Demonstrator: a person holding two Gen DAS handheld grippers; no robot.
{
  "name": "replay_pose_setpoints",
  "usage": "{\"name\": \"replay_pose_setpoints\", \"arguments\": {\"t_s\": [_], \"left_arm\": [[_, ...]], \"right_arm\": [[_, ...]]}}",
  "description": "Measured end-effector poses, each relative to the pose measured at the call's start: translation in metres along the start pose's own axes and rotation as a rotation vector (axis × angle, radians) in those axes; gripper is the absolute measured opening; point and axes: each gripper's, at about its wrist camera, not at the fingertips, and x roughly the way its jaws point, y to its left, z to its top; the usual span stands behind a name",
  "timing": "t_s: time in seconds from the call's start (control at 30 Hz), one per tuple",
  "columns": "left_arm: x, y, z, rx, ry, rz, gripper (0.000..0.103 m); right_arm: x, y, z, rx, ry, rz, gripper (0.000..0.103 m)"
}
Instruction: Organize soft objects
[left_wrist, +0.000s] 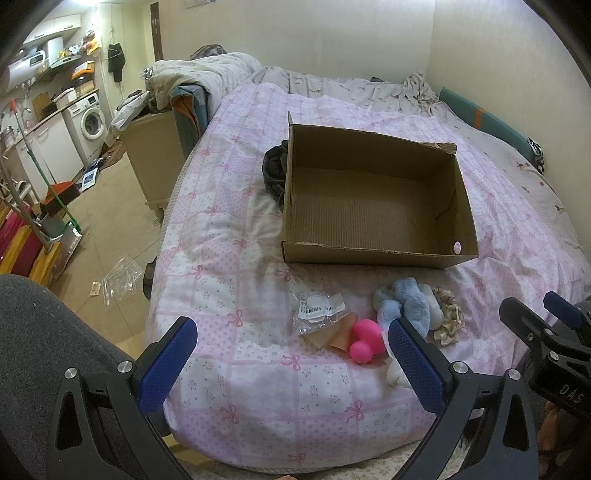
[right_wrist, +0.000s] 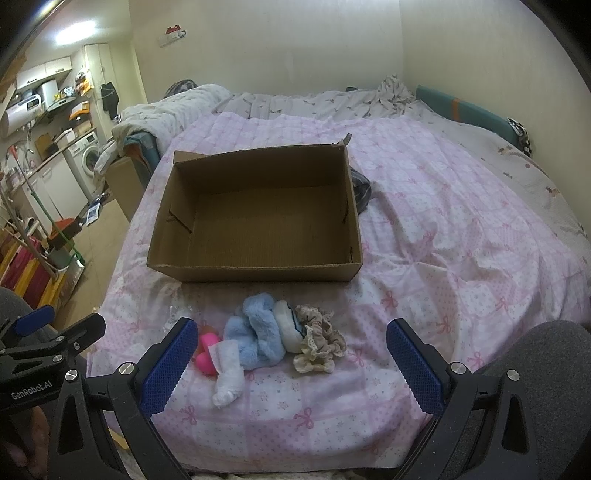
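Both tongs hang released over the near edge of the bed: the left gripper (left_wrist: 291, 358) and the right gripper (right_wrist: 291, 360) stand with jaws wide apart, holding nothing. Just ahead of them, a small heap lies on the pink quilt (right_wrist: 443, 229): a white roll (right_wrist: 227, 373), a pink toy (left_wrist: 364, 338), a crinkled packet (left_wrist: 319, 312), a blue plush (right_wrist: 258, 332) and a frilly scrunchie (right_wrist: 319, 343), the last two touching. Beyond the heap sits the box (right_wrist: 255, 271), open and empty, with a dark bundle (left_wrist: 273, 170) tucked against its far side. Sorting appears not yet begun. The next move likely calls for one gripper to drop onto a heap item, close gently, and lift it clear of its neighbours toward the box.
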Motion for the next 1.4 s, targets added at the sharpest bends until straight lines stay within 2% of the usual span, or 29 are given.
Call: {"name": "replay_pose_setpoints", "arguments": {"t_s": [1.4], "left_arm": [[-0.0005, 0.0011, 0.0003, -0.002, 0.003, -0.006, 0.103]], "right_arm": [[-0.0006, -0.0012, -0.0005, -0.001, -0.001, -0.001, 0.103]]}}
